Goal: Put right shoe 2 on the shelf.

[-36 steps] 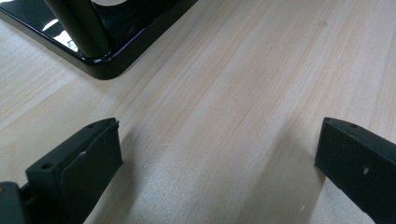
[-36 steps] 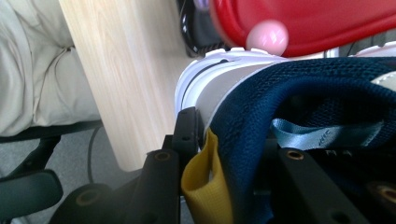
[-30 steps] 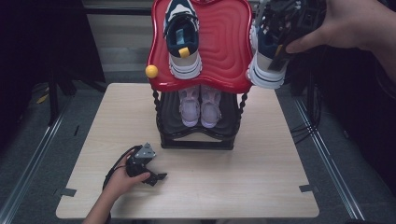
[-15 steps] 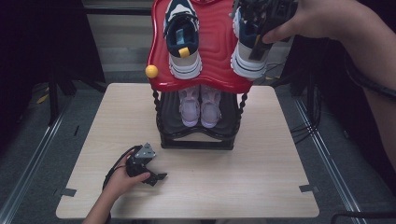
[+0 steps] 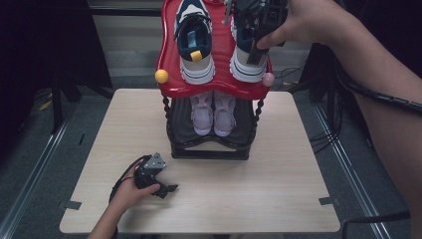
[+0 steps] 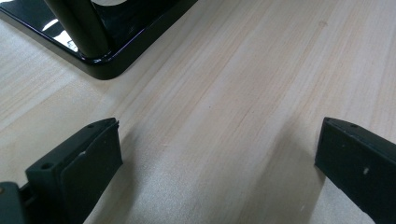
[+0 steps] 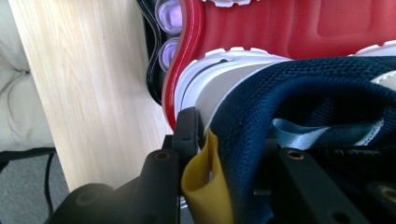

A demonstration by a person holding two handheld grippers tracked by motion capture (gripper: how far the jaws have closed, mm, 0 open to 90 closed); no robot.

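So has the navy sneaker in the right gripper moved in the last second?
Yes. The navy sneaker in the right gripper moved left, from beyond the red shelf's right edge to over it.

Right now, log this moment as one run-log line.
right claw: shut on navy sneaker | over red shelf | left claw: open on table

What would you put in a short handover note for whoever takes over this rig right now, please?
Right gripper: shut on the heel of the right navy sneaker, holding it at the red top shelf of the shoe rack.
Left gripper: open, holding nothing, resting on the wooden table in front of the rack.
Done: the left navy sneaker already sits on the red shelf; a lilac pair stands on the lower tier.
Left: settle the held sneaker beside its mate, release it, then draw the gripper away.
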